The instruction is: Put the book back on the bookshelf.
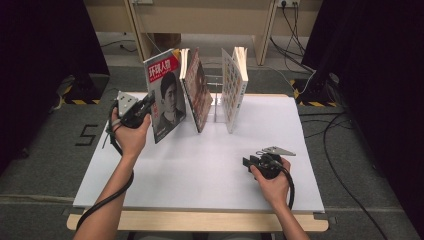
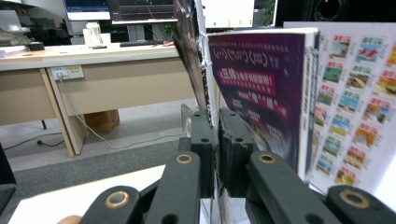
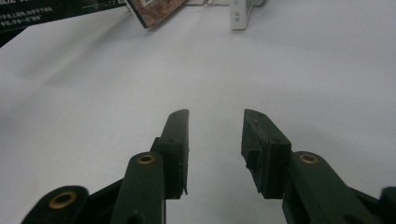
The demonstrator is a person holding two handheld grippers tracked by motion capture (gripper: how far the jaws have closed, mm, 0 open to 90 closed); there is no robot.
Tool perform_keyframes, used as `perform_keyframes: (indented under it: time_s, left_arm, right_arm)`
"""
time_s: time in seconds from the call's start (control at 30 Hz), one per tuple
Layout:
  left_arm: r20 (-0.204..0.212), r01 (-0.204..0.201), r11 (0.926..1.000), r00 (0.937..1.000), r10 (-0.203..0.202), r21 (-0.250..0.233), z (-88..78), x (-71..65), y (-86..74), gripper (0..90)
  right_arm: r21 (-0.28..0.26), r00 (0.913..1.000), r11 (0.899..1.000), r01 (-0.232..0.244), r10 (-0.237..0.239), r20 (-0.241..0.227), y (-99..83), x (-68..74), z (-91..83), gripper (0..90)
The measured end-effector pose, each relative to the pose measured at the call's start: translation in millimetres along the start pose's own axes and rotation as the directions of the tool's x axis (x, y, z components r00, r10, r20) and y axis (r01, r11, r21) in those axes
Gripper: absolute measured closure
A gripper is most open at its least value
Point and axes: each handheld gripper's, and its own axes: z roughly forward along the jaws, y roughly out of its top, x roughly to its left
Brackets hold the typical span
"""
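White table [image 1: 200, 170] — magazine [image 1: 165, 97] clamped between left jaws

Front desk [image 1: 200, 175] surface open between both hands. Three upright magazines [image 1: 197, 90] and a clear rack [image 1: 216, 100] block the back; narrow gaps between them.

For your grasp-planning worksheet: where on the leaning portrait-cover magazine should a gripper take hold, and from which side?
Grip the portrait-cover magazine on its free outer edge, coming from the left. It stands nearly upright and thin, with another magazine close on its right. The left gripper pinches there.
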Motion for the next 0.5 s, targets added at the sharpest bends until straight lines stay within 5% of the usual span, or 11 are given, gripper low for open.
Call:
perform_keyframes:
  time_s: [0.5]
  left_arm:
    - [0.005, 0.074, 0.9965, 0.9972, -0.074, 0.039, -36.6, -1.7, -38.6, 84.8]
  right_arm:
    - [0.002, 1.0000, 1.000, 0.000, 0.000, 0.004, 0.0, 0.3, 0.3, 62.1]
